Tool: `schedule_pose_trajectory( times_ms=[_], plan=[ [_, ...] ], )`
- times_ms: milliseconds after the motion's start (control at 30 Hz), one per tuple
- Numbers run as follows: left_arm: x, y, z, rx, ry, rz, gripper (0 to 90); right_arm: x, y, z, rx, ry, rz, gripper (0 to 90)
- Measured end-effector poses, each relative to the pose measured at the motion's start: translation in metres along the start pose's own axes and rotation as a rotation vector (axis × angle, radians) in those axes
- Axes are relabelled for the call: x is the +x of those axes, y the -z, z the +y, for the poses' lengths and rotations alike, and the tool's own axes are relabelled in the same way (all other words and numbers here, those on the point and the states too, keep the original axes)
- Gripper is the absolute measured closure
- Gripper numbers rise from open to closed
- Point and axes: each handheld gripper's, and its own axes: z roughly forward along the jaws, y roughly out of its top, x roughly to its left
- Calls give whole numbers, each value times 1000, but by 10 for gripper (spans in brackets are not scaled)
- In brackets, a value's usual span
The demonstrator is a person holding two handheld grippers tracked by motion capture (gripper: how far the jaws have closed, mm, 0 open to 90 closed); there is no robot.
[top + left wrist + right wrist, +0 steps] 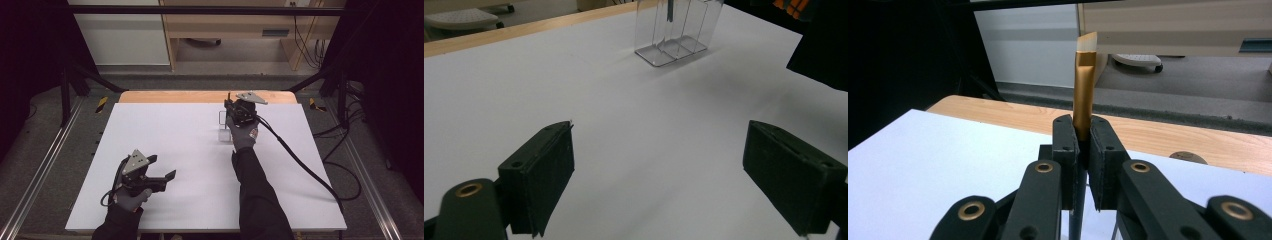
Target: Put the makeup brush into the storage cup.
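Note:
A brush with a gold ferrule [1084,95] and a pale flat tip stands upright between the pads of my right gripper [1083,150], which is shut on it. Its dark handle [1075,222] points down. In the high view the right gripper [235,114] hovers at the back of the white table, just over a clear plastic compartment holder [223,126]. The holder [676,37] has several slots, and the dark handle end [669,10] reaches into one. My left gripper [162,167] rests near the front left; its jaws [659,165] are wide open with nothing between them.
The white table top [165,130] has a wooden strip [200,96] along its far edge. A black cable [300,165] trails from the right gripper across the table's right side. Dark frame posts and floor cables flank the table.

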Motion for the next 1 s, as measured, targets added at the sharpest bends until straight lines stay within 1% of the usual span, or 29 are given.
schedule_pose_trajectory(
  times_ms=[133,267,400,700,867,1000],
  plan=[
    [0,0,0,0,-2,-1,123,1,-2,-4,16,1,0,837],
    [-1,-1,0,2,-4,-2,123,-2,-2,-10,21,-17,-2,837],
    [-1,-1,0,5,-5,-1,123,-4,-1,-14,33,-13,-5,836],
    [-2,-2,-1,7,-6,-2,123,-8,1,-23,48,-28,-2,834],
    [-2,-3,-1,9,-7,-2,123,-7,1,-27,71,-17,8,830],
    [-2,-2,-1,8,-5,-2,123,-6,3,-28,84,-6,10,783]
  ],
)
